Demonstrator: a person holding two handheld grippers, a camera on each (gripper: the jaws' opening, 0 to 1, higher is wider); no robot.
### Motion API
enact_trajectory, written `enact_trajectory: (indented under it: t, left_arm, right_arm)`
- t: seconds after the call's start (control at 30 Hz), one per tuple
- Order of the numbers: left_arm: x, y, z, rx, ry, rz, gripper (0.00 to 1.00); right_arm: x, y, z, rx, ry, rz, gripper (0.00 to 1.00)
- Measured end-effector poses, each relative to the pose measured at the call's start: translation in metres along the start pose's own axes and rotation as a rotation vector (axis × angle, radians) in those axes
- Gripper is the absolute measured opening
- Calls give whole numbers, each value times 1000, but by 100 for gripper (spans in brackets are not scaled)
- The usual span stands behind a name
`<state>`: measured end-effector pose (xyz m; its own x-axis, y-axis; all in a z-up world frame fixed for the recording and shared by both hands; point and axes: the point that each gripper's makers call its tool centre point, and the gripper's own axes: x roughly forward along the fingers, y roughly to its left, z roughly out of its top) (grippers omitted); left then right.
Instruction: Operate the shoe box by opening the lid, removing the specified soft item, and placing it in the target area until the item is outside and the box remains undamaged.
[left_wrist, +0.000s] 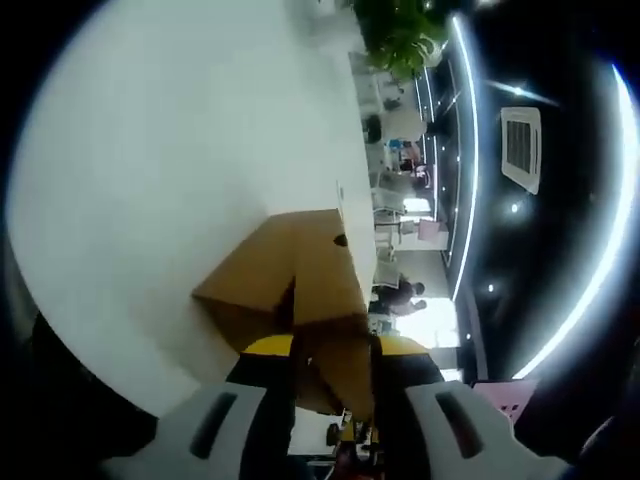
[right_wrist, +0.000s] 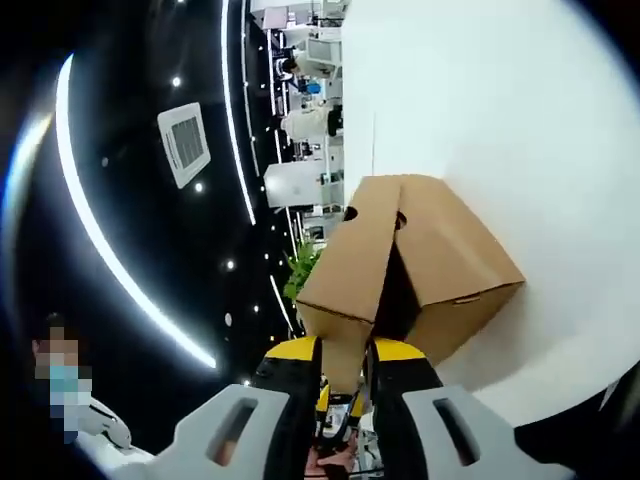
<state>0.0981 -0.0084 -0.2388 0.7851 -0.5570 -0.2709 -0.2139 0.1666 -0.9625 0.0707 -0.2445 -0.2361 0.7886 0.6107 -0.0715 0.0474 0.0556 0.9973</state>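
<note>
A brown cardboard shoe box (left_wrist: 285, 265) lies on the white table (left_wrist: 170, 170), with both views rolled sideways. Its lid (left_wrist: 335, 320) is lifted apart from the base, leaving a dark gap. My left gripper (left_wrist: 335, 348) is shut on the lid's near edge, cardboard filling the space between the yellow jaws. From the opposite side I see the same box (right_wrist: 455, 260) with its lid (right_wrist: 350, 270) raised and a round hole in the lid's wall. My right gripper (right_wrist: 343, 362) is shut on that lid's corner. The dark gap hides what is inside the box.
The white table (right_wrist: 500, 110) reaches to an edge near the box. Beyond it is an office with desks, green plants (left_wrist: 400, 35), a dark ceiling with light strips and a vent (right_wrist: 185, 140). A pink chair (left_wrist: 505, 395) and a person (right_wrist: 70, 395) stand nearby.
</note>
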Motion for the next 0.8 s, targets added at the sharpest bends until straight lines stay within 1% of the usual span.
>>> enact_trajectory:
  t: [0.03, 0.07, 0.1, 0.23, 0.43, 0.53, 0.57, 0.6, 0.63, 0.67, 0.7, 0.73, 0.8]
  left_arm:
    - [0, -3, 0, 18, 4, -1, 28]
    - [-1, -4, -1, 53, 20, 0, 25]
    - [-1, -4, -1, 73, 22, 4, 23]
    - [0, -6, 0, 76, 33, 6, 22]
    - [0, -5, -1, 74, 19, 2, 22]
    - [1, -5, -1, 90, 16, -4, 22]
    - [1, -5, 0, 105, 19, -3, 22]
    - [1, -6, 1, 183, 27, -5, 21]
    - [1, -6, 1, 227, 38, 6, 21]
    - [1, -8, 2, 317, 45, 12, 21]
    - [2, -10, 2, 381, 52, 17, 22]
    - [2, -8, 2, 443, 70, 38, 22]
    - [2, -10, 3, 485, 85, 41, 22]
  right_arm:
    - [1, 2, 2, 6, -4, 3, 14]
    - [2, 5, 3, 5, -10, 24, 14]
    - [2, 7, 5, 8, -12, 38, 13]
    - [3, 7, 6, 19, -2, 48, 13]
    - [3, 6, 7, 8, -2, 40, 13]
    - [3, 6, 8, -11, -1, 35, 14]
    - [3, 6, 9, -51, 1, 24, 14]
    - [3, 7, 10, -83, 2, 21, 14]
    - [4, 10, 10, -103, 5, 17, 14]
    - [4, 11, 10, -111, 6, 16, 14]
    - [4, 12, 13, -144, 17, 7, 14]
    - [4, 12, 13, -152, 20, 4, 14]
    - [5, 13, 15, -175, 34, -6, 15]
